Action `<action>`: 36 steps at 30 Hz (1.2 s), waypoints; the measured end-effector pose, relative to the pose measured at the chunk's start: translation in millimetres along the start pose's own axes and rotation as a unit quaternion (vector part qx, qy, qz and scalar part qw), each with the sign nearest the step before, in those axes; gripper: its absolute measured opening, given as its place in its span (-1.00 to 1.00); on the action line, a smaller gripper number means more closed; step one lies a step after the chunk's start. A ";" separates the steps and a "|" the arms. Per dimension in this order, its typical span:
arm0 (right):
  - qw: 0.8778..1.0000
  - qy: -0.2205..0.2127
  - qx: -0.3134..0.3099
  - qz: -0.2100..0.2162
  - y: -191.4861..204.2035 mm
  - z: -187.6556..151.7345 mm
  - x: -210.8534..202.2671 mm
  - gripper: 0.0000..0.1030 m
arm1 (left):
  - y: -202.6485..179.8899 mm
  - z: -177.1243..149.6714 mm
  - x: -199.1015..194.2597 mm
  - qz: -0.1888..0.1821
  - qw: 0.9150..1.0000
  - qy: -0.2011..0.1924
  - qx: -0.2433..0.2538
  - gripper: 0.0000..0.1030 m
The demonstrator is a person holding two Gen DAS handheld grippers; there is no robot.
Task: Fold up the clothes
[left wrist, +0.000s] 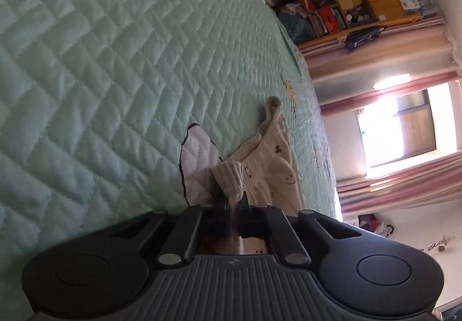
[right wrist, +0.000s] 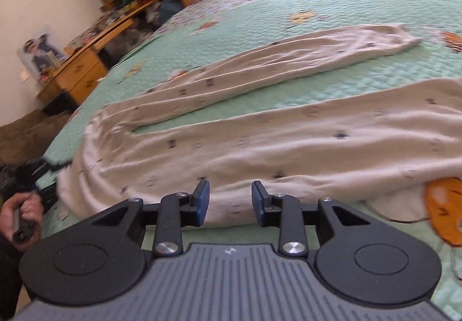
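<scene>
At the left, the left claw (left wrist: 234, 202) is clenched on the ribbed waistband edge of the cream trousers (right wrist: 260, 130), which are spread on the green quilted bed (right wrist: 260, 32). That pinch is best kept firm and low while the matching edge is taken. To the right, the right claw (right wrist: 230, 202) hangs released just before the near hem, nothing between its pads. The legs' long axis is seen running from the waist at the left toward the cuffs at the right.
</scene>
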State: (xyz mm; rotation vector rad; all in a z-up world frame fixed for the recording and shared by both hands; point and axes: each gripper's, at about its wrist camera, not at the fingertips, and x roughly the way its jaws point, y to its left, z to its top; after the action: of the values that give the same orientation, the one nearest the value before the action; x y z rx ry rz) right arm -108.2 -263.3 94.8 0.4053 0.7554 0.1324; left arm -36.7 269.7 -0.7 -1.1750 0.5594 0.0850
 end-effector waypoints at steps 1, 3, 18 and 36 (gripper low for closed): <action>1.000 -0.007 0.008 -0.008 -4.9 0.2 -3.8 -0.34 | -2.1 -0.1 -13.4 0.005 1.000 -0.021 0.013 -0.92; 1.000 -0.018 0.023 -0.011 -13.9 0.4 -12.4 -0.34 | -4.4 2.8 -41.2 0.011 0.998 -0.058 0.033 -0.93; 0.996 -0.037 0.034 0.079 -0.4 25.4 -7.5 -0.09 | 26.7 12.8 -80.1 0.015 0.999 -0.044 0.025 -0.39; 0.982 0.083 0.045 0.164 138.3 60.3 201.9 -0.02 | 37.4 9.5 -74.3 -0.023 0.999 -0.014 0.031 -0.21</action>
State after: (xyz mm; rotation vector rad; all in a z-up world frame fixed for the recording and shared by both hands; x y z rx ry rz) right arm 83.3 -103.0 61.0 0.6094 0.8562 0.4472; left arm -110.1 309.5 4.0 -1.1247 0.5062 0.0436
